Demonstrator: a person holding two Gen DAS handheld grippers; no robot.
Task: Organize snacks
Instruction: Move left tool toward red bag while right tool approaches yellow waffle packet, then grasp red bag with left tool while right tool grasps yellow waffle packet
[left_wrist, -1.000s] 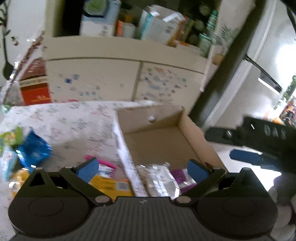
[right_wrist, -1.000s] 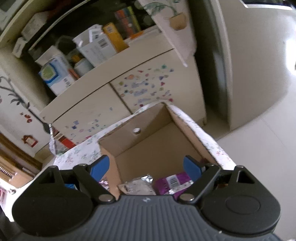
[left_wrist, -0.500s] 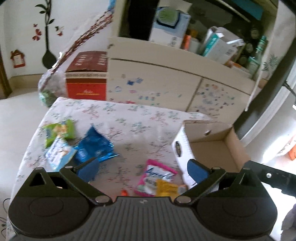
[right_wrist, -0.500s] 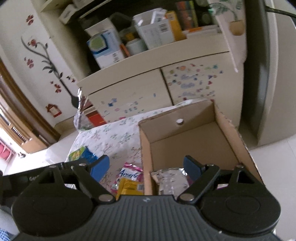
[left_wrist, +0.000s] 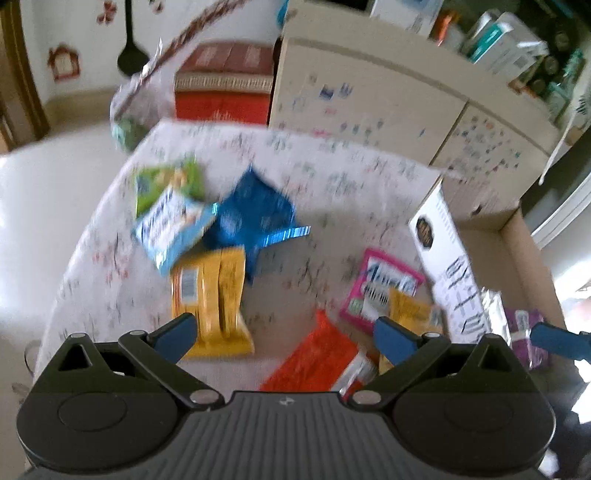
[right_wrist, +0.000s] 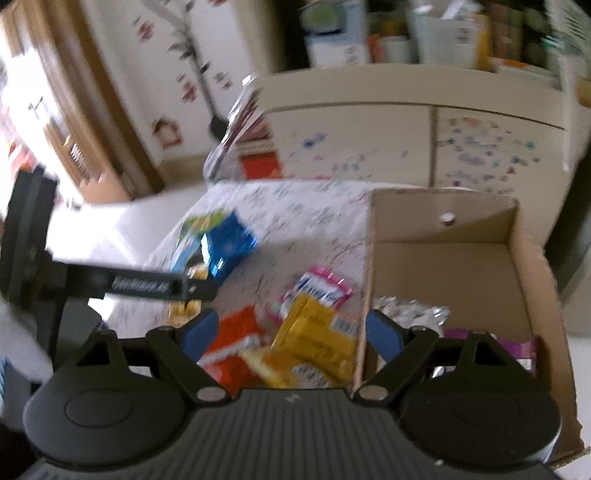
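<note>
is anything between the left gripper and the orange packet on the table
Nothing visible does. The left gripper is open and empty, and the orange packet lies on the floral tablecloth just below its fingers, uncovered.

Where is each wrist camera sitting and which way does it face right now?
Left wrist: behind the open left gripper, angled down at loose snack packets on the floral table; right fingertip shows at right.
Right wrist: behind the open right gripper, angled down at the cardboard box; left gripper crosses at left.
Shared: pink packet, box, table.

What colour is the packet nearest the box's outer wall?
Pink packet, white label; clearest in the left wrist view.
</note>
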